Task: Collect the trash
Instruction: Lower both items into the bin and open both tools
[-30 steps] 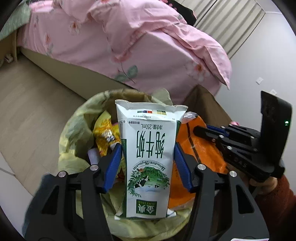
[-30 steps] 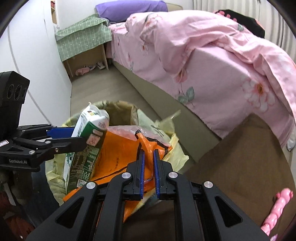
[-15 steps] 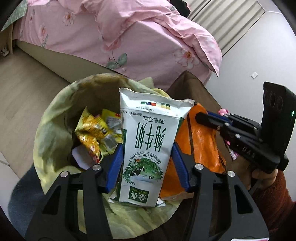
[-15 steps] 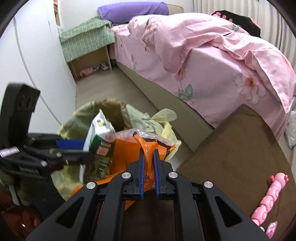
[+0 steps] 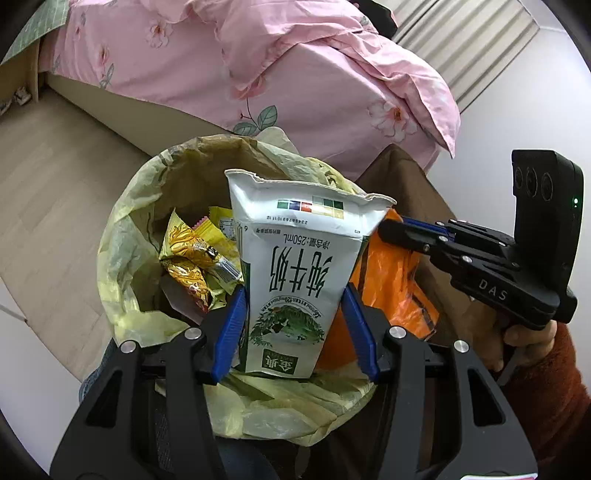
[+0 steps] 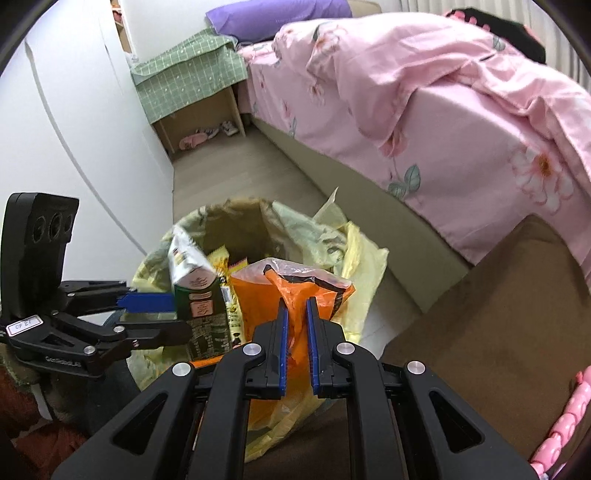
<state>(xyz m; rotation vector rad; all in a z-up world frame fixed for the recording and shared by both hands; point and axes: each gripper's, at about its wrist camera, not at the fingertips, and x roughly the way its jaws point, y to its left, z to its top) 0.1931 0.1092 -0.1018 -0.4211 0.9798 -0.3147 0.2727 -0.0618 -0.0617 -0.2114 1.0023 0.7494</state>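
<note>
— Two grippers, both loaded. How do yours stand?

— Your left gripper (image 5: 293, 328) pinches the milk carton (image 5: 295, 273) between its blue pads, squeezing the lower half; the carton stands upright with its torn top edge upward, printed text upside down from your wrist view. Your right gripper (image 6: 295, 347) has its jaws nearly together, clamped on a fold of the orange plastic bag (image 6: 295, 295).

— Where does each sit relative to the bin?

— You hold the carton over the near rim of the trash bin (image 5: 122, 266), which is lined with a pale yellow bag. The orange bag hangs just right of the carton in the left wrist view, touching or almost touching it, over the bin's right edge.

— What's already inside?

— Yellow snack wrappers (image 5: 192, 258) lie crumpled in the bin, left of the carton. How full it is below them you cannot tell.

— And beyond?

— A brown rug (image 6: 498, 314) lies to the right of the bin, with a pink toy (image 6: 565, 424) at its near right edge. Farther off, wood flooring runs along a bed with a pink floral duvet (image 6: 424, 92). A purple pillow (image 6: 277, 14) sits at the far end, beside a nightstand under a green checked cloth (image 6: 184, 74).
</note>
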